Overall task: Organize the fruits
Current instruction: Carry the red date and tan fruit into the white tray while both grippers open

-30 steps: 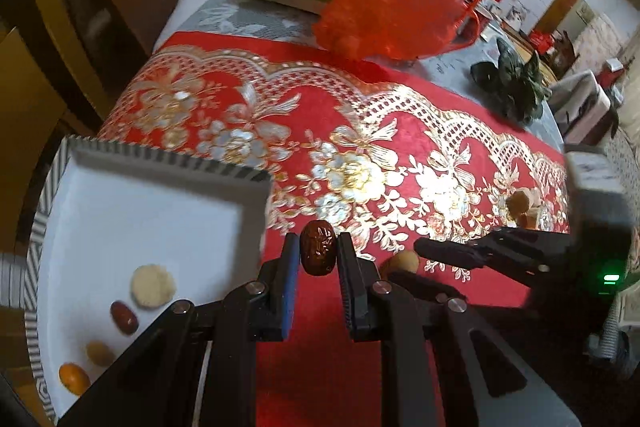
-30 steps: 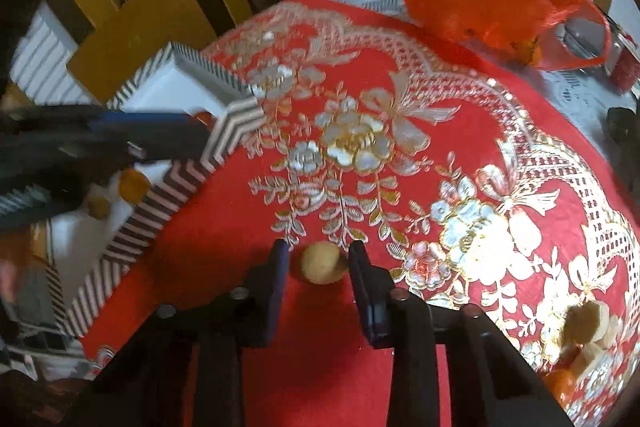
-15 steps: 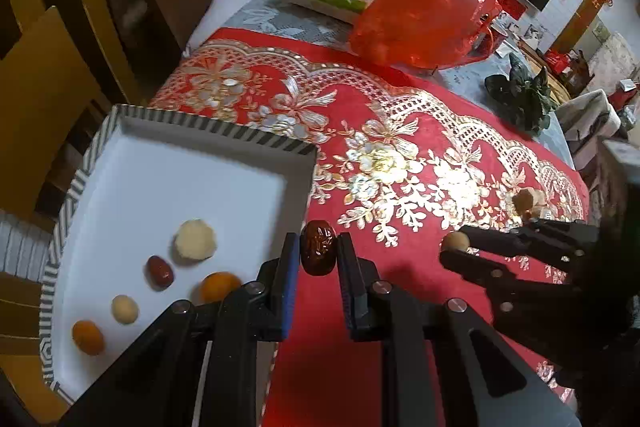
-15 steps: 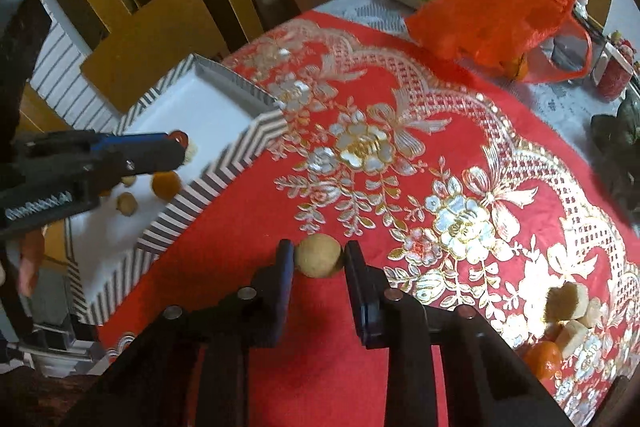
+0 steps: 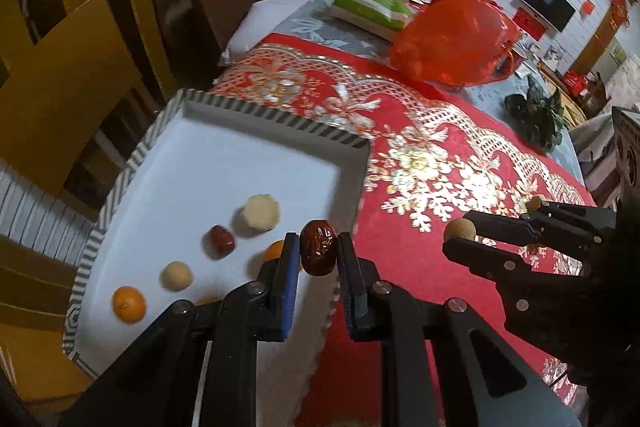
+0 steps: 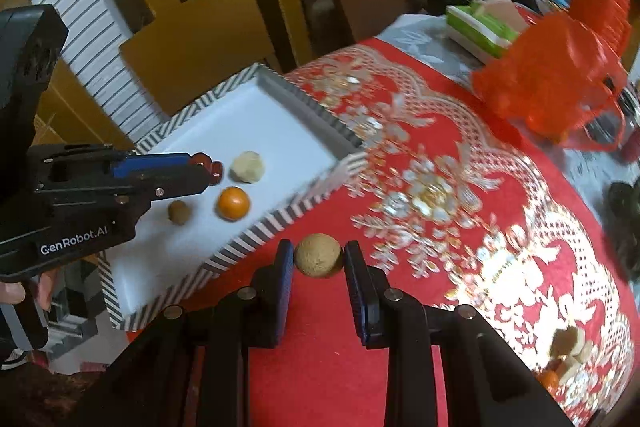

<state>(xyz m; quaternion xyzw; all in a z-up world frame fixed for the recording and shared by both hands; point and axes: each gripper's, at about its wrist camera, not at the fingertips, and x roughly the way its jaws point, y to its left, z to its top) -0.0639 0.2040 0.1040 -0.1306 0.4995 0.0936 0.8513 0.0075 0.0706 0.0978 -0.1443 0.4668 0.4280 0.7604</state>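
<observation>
My left gripper [image 5: 318, 241] is shut on a dark red date [image 5: 317, 254] and holds it over the right edge of the white tray with a striped rim [image 5: 280, 117]. In the tray lie a pale peeled fruit [image 5: 260, 213], a red date [image 5: 222, 239], a tan ball [image 5: 176, 275] and two oranges [image 5: 129, 304]. My right gripper [image 6: 319, 249] is shut on a tan round fruit [image 6: 319, 259], above the red cloth just off the tray's rim [image 6: 276, 223]. The left gripper [image 6: 202, 163] shows over the tray in the right wrist view.
Several more fruit pieces [image 6: 568, 351] lie on the red and gold cloth [image 6: 440, 187] at the far right. A red plastic bag [image 5: 452, 39] and a green tissue pack [image 5: 372, 7] stand behind. Wooden chairs [image 5: 64, 91] crowd the tray's left side.
Both grippers have risen and moved toward the tray. The left one now has its date over the tray's edge. The right one has lifted the tan fruit off the cloth.
</observation>
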